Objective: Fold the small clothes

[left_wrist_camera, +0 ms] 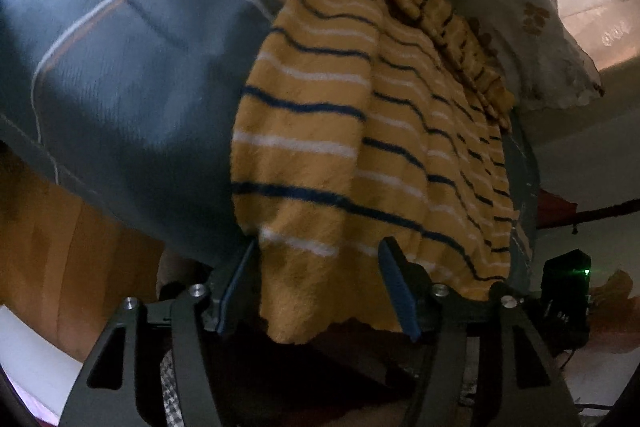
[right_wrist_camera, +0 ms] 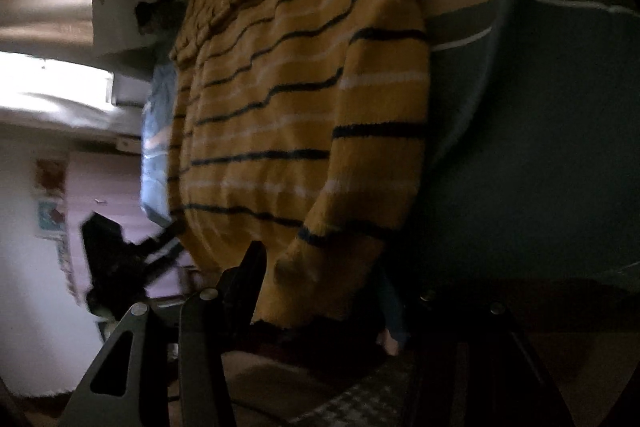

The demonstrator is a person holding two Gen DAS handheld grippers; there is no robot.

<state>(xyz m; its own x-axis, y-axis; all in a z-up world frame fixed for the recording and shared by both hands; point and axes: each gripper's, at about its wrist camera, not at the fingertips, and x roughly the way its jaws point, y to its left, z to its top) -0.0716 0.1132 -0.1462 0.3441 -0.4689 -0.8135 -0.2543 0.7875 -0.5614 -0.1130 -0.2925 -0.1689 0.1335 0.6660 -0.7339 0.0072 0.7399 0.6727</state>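
A small yellow knit sweater [left_wrist_camera: 360, 131] with dark blue and white stripes lies spread on a grey-green bed cover [left_wrist_camera: 132, 75]. In the left wrist view my left gripper [left_wrist_camera: 320, 291] stands wide open, its blue pads either side of a sleeve cuff end [left_wrist_camera: 304, 299] that hangs between them without being pinched. In the right wrist view the same sweater [right_wrist_camera: 288, 115] fills the middle. My right gripper [right_wrist_camera: 320, 291] is open around the other sleeve cuff [right_wrist_camera: 320, 279]; its right finger is lost in shadow.
A floral pillow [left_wrist_camera: 532, 39] lies beyond the sweater's collar. The bed cover [right_wrist_camera: 540, 147] has white and tan stripes. A black device with a green light [left_wrist_camera: 568, 283] sits at right. A wooden bed side [left_wrist_camera: 60, 239] shows at lower left.
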